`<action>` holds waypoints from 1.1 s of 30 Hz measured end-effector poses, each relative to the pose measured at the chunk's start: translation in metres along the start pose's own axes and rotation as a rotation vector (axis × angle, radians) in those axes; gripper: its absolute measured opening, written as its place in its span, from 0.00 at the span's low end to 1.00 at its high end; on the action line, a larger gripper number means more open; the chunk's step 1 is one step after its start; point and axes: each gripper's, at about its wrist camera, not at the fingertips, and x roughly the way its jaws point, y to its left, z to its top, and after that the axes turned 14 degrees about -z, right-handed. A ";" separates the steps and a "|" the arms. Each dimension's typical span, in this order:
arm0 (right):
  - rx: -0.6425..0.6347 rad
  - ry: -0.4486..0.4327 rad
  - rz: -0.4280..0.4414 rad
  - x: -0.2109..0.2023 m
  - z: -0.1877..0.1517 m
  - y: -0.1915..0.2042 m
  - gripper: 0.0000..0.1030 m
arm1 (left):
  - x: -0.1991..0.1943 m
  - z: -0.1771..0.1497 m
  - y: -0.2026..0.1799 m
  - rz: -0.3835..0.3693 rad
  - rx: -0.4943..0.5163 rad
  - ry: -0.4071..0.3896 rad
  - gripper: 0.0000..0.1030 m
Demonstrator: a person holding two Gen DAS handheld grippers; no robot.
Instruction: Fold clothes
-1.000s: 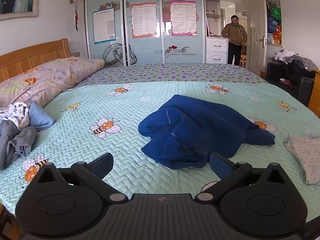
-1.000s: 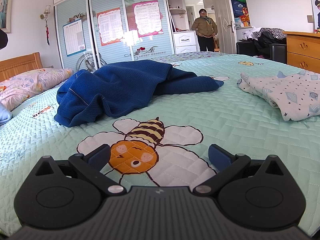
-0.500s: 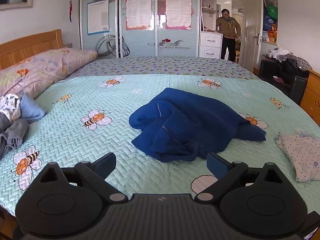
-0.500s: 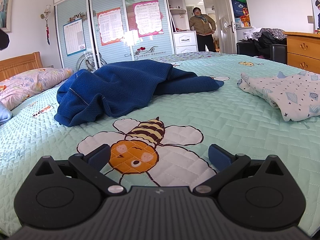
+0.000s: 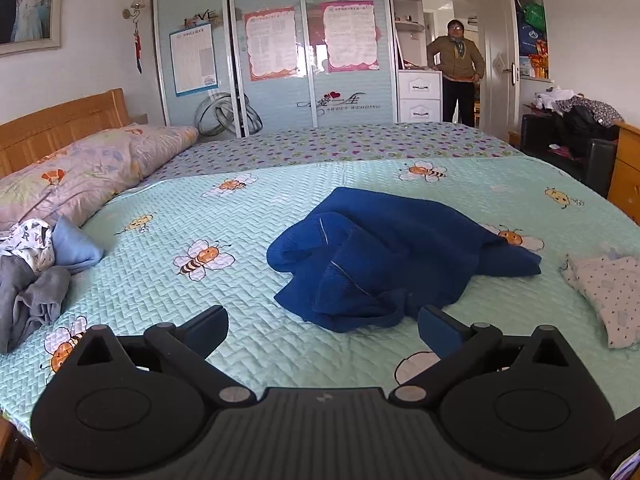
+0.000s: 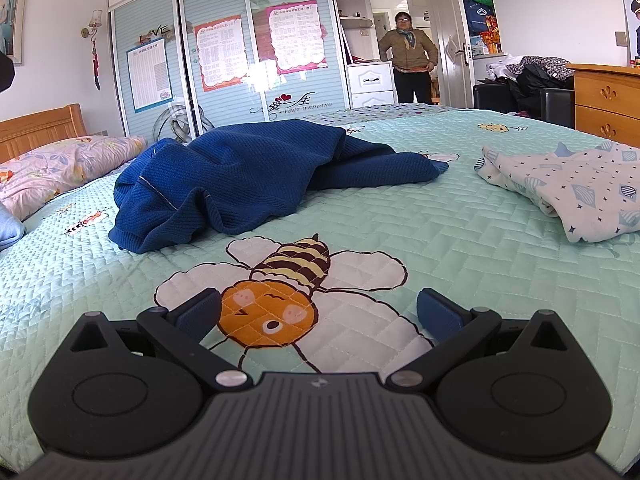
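Here, label by label:

Left gripper: held above the near edge of the bed, looking forward and slightly down over the bedspread; jaws spread wide, nothing between them. Its right fingertip sits just short of the near hem of the blue sweater — whether it touches the cloth cannot be told.

Right gripper: held low, close over the quilt, aimed almost level across the bed; jaws wide apart and empty, framing a printed bee on the bedspread. It is well apart from any garment.

Blue sweater: lies crumpled in a heap near the middle of the bed, unfolded. Its long axis runs left to right across the views, with one sleeve trailing out to the right and ending in a cuff — the bulkier bunched part lies to the left.

Patterned garment: white with small blue marks, lying flat on the right side of the bed, apart from the sweater.

Clothes pile: grey, pale blue and printed pieces heaped at the left edge, beside the floral pillow.

Person: stands in the far doorway, hands on hips.
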 end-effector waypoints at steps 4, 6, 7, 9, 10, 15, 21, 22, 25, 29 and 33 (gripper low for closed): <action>-0.001 -0.001 0.000 0.000 0.000 0.001 1.00 | -0.001 -0.001 0.002 0.000 -0.001 0.007 0.98; -0.001 -0.001 0.000 0.000 0.000 0.001 1.00 | -0.001 -0.002 0.002 0.005 0.004 0.008 0.99; -0.001 -0.001 0.000 0.000 0.000 0.000 1.00 | -0.001 -0.002 0.002 0.006 0.002 0.009 0.99; -0.001 -0.001 0.000 0.000 0.000 0.001 1.00 | 0.000 -0.003 0.003 0.005 -0.002 0.012 0.99; -0.001 -0.001 0.000 0.000 0.000 0.001 1.00 | 0.000 -0.003 0.003 0.005 -0.005 0.013 0.99; 0.000 0.000 0.004 -0.001 0.000 0.001 1.00 | 0.001 -0.004 0.005 0.003 -0.017 0.018 0.99; 0.009 0.002 0.026 -0.005 0.004 0.000 1.00 | 0.005 -0.005 0.011 -0.007 -0.046 0.029 0.99; 0.010 0.002 0.030 -0.005 0.005 0.000 1.00 | 0.007 -0.006 0.012 -0.008 -0.049 0.032 0.99; 0.017 0.005 0.045 -0.007 0.007 -0.001 1.00 | 0.011 -0.008 0.013 -0.005 -0.056 0.042 0.99; 0.024 0.014 0.062 -0.008 0.007 0.000 1.00 | 0.016 -0.010 0.016 -0.004 -0.066 0.049 0.99; 0.033 0.016 0.070 -0.010 0.009 -0.001 1.00 | 0.018 -0.012 0.020 -0.004 -0.071 0.050 0.99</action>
